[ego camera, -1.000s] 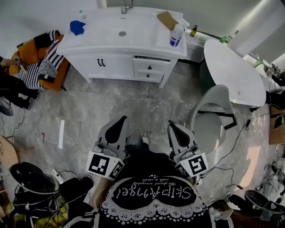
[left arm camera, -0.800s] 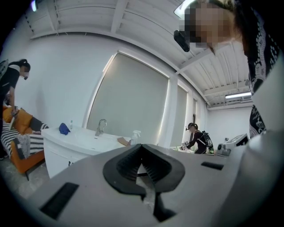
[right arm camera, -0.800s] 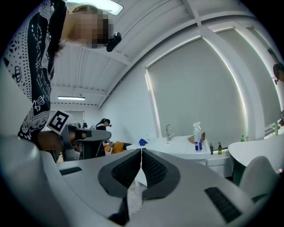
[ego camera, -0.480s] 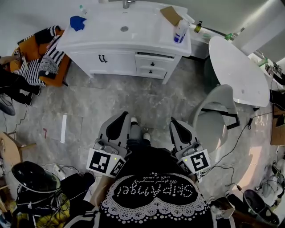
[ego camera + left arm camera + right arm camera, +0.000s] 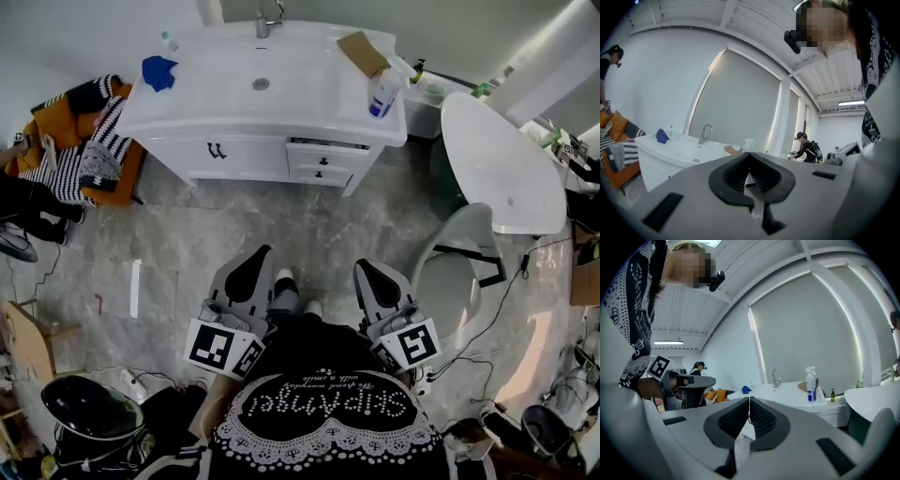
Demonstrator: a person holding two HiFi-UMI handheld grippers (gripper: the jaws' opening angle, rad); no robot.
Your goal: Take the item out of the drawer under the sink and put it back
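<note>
Nothing done yet. Left tongs (image 5: 262, 251) and right tongs (image 5: 361, 265), both pressed together and empty, are well short of the sink (image 5: 261, 82). Its drawers (image 5: 322, 161) look closed, the item unseen, presumably inside.

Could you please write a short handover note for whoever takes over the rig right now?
Left gripper: jaws shut, empty. Right gripper: jaws shut, empty.
The white sink cabinet stands across the grey marbled floor, beyond reach. Its two small white drawers with black knobs, at its right end in the head view, are not pulled out.
Done: nothing yet, no item is out.
Left: approach, open the drawer, take the item out, put it back.
</note>
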